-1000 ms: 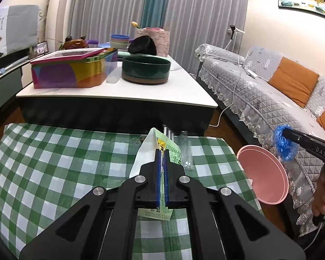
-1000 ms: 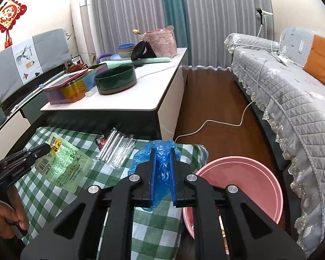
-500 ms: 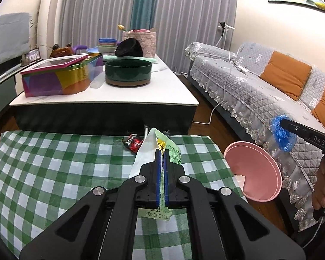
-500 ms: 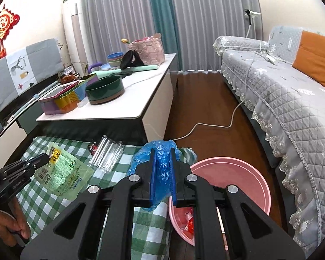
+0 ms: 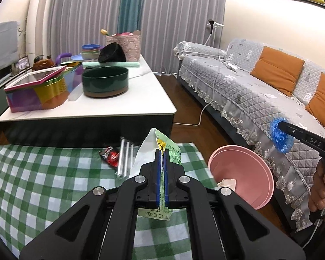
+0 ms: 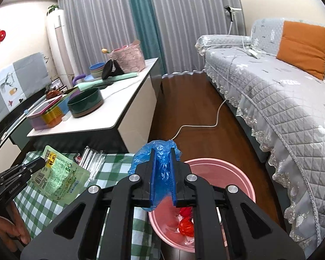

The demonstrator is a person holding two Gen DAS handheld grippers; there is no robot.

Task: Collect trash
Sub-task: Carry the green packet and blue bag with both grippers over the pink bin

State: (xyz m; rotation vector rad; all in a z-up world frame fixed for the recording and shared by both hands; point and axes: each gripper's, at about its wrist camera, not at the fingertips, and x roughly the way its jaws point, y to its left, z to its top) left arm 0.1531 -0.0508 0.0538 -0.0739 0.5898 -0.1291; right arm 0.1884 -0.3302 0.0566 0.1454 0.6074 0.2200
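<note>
Both handheld grippers are matte black w/ blue pads. Left gripper [image 5: 162, 158]: two angular black arms w/ triangular cut-outs, four round silver screws across the top, narrow blue pads [image 5: 159, 173] on the inner faces. Right gripper [image 6: 162, 162]: same build, same four silver screws, same blue pads. Seen side-on, the right one bears white lettering "DAS"; the left one has small white print along its side, too small to read. A thin white cable [image 5: 314, 231] trails below the right hand [image 5: 320, 192].
</note>
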